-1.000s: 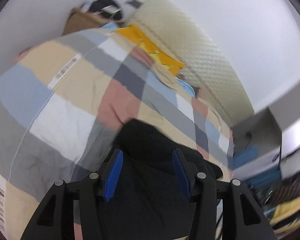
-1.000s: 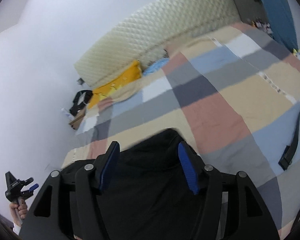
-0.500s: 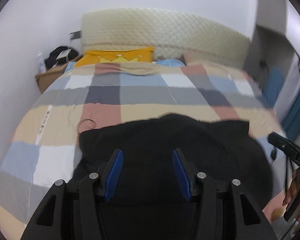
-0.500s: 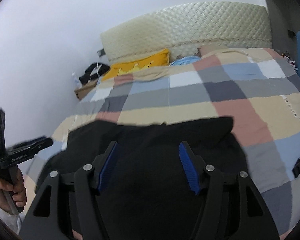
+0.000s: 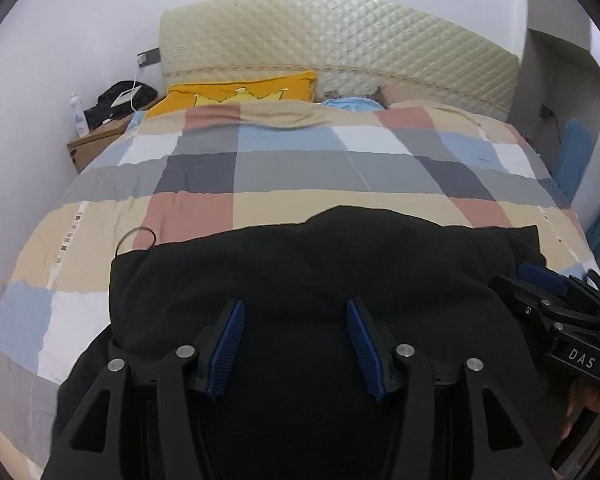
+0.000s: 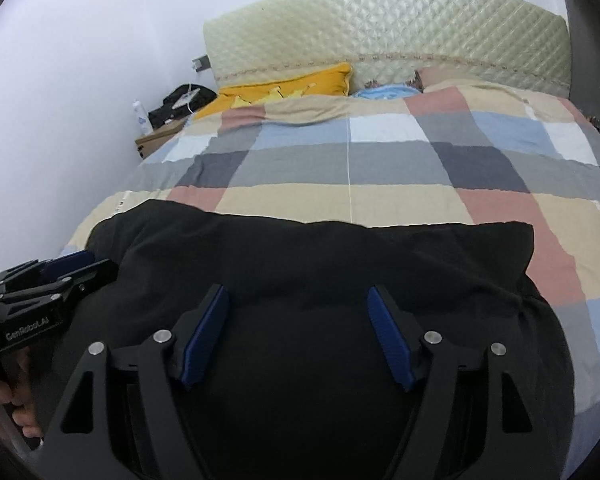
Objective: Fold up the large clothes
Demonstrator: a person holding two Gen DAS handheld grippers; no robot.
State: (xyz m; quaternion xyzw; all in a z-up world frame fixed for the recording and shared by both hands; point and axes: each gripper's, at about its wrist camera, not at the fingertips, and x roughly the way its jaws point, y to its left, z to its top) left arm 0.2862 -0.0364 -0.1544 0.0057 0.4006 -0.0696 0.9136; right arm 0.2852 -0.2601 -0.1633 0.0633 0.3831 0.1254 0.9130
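A large black garment (image 5: pixel 320 264) (image 6: pixel 320 256) lies spread across the near part of a checked quilt (image 5: pixel 300 168) (image 6: pixel 340 168) on a bed. My left gripper (image 5: pixel 294 304) hovers low over its left half, jaws opening a little. Black cloth lies under and between the blue pads (image 5: pixel 228 344), with no visible pinch. My right gripper (image 6: pixel 297 289) is over the right half with its jaws opening wider and cloth beneath them. Each gripper shows at the edge of the other's view: the right gripper (image 5: pixel 520 274), the left gripper (image 6: pixel 88 264), each with a hand on its handle.
A yellow pillow (image 5: pixel 240 94) and a quilted headboard (image 5: pixel 340 48) are at the far end. A brown box (image 5: pixel 96 140) with dark items and a bottle stands by the left wall. A thin wire loop (image 5: pixel 140 236) lies on the quilt by the garment's left corner. Blue fabric (image 5: pixel 576 152) hangs at the right.
Both grippers swung in over the bed, rolled level and sank. The black garment went from a bunch at the fingers to a wide sheet on the quilt. The right jaws have widened.
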